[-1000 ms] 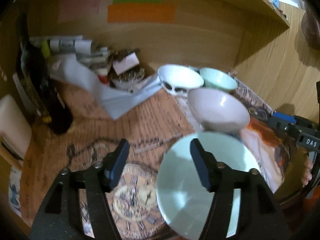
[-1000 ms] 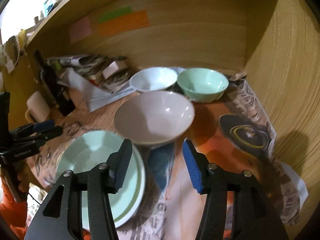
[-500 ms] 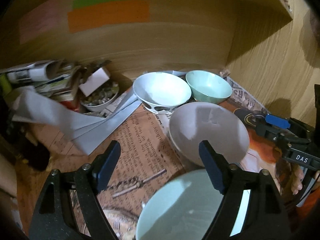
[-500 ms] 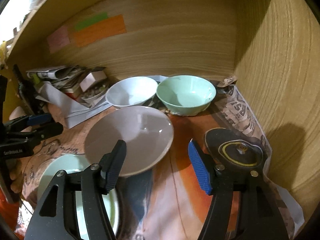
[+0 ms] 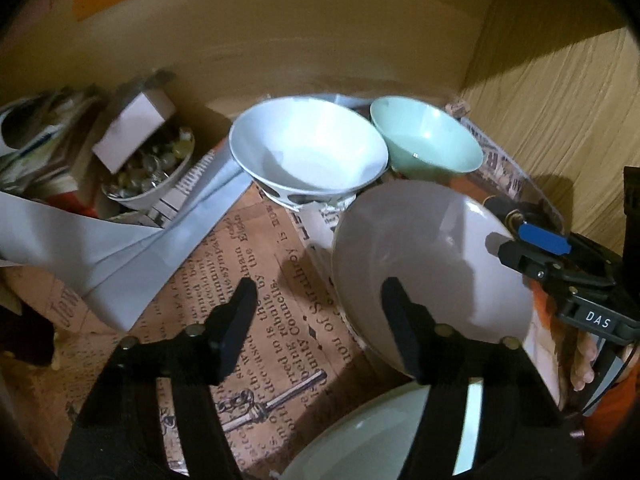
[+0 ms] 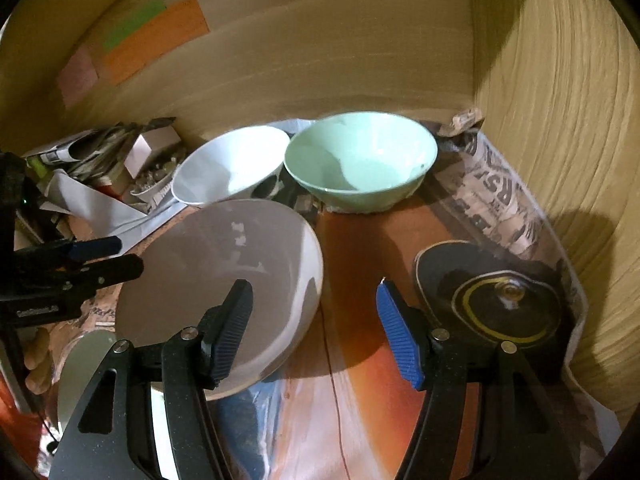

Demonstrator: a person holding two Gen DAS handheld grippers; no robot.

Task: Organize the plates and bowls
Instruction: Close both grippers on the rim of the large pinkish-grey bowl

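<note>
A grey bowl (image 5: 432, 248) (image 6: 224, 264) sits in the middle of the shelf, its near edge over a pale green plate (image 5: 360, 440) (image 6: 84, 364). Behind it stand a white bowl (image 5: 308, 148) (image 6: 232, 168) and a mint green bowl (image 5: 428, 144) (image 6: 360, 164). My left gripper (image 5: 318, 320) straddles the grey bowl's left rim, one finger inside and one over the newspaper; its jaws are closing and do not press the rim. My right gripper (image 6: 316, 328) is open astride the bowl's right rim, also without pressing it.
A small dish of glass beads with a white box (image 5: 148, 168) and grey paper sheets (image 5: 120, 248) crowd the back left. A black lid with a yellow ring (image 6: 504, 304) lies at the right. Wooden walls (image 6: 560, 120) close the back and right side.
Both grippers have moved forward and down onto the grey bowl, one at each side of its rim. The left jaws widened, then narrowed. The plate has dropped to the bottom of both views.
</note>
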